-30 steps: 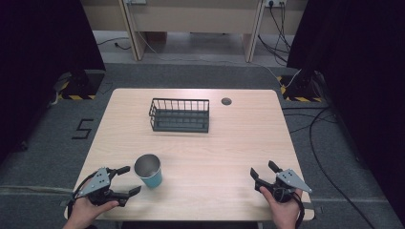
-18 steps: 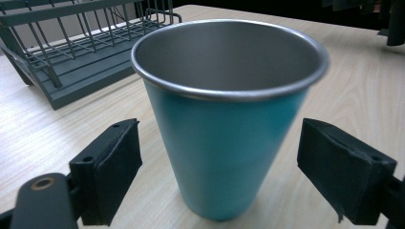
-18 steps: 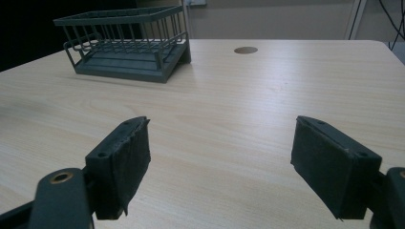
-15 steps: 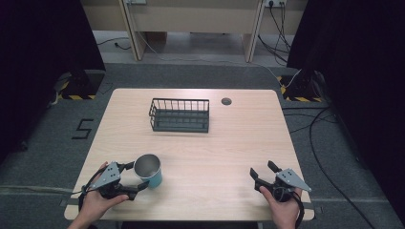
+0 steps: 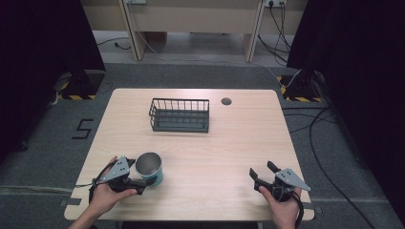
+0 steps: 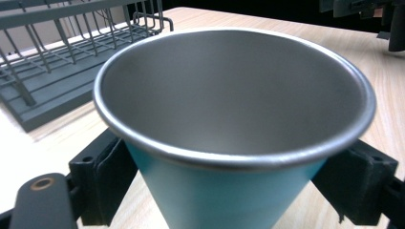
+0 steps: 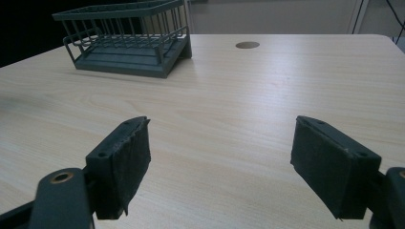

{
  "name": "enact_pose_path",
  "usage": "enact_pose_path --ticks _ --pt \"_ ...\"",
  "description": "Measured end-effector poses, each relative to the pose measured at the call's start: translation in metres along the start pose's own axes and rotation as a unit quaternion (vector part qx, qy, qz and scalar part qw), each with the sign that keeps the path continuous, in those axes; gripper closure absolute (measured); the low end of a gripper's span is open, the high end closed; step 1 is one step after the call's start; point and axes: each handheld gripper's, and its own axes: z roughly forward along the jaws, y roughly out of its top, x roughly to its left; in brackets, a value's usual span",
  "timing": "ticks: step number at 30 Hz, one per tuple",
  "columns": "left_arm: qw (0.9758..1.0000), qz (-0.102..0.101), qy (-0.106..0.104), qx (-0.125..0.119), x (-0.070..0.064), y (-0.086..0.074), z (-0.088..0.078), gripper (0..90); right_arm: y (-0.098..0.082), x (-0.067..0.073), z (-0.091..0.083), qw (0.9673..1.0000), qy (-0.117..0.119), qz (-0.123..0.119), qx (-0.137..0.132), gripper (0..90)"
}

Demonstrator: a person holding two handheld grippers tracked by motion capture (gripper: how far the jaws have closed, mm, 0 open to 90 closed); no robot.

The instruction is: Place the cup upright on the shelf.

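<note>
A teal metal cup (image 5: 149,167) with a bare steel inside stands upright near the table's front left. My left gripper (image 5: 152,175) is open, one jaw on each side of the cup (image 6: 234,119). Its pads (image 6: 107,176) lie at or just off the cup's lower wall; I cannot tell whether they touch. My right gripper (image 5: 261,169) rests open at the front right, nothing between its pads (image 7: 124,162), only bare wood.
A dark wire basket (image 5: 180,114) stands at the middle back of the wooden table (image 5: 229,143), with nothing in it. A round grommet (image 5: 226,101) sits in the tabletop to its right. Cables run across the floor on the right.
My left gripper has slid forward and right until its jaws stand around the cup. The cup, the basket and the right gripper have stayed put.
</note>
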Motion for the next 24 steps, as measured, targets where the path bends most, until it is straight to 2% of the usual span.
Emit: enact_pose_path --ticks 6,11,24 --pt "1.0000 -0.002 -0.002 -0.007 0.000 -0.001 0.001 15.0 0.000 0.000 0.000 1.0000 -0.001 0.000 0.001 21.9" --pt "0.9997 -0.007 0.000 -0.023 0.001 0.002 -0.001 15.1 -0.001 0.000 0.001 1.0000 -0.001 0.000 0.004 22.1" --pt "0.9985 -0.009 0.005 -0.054 0.008 0.021 0.001 15.2 -0.001 -0.001 0.001 1.0000 -0.002 0.002 0.003 22.3"
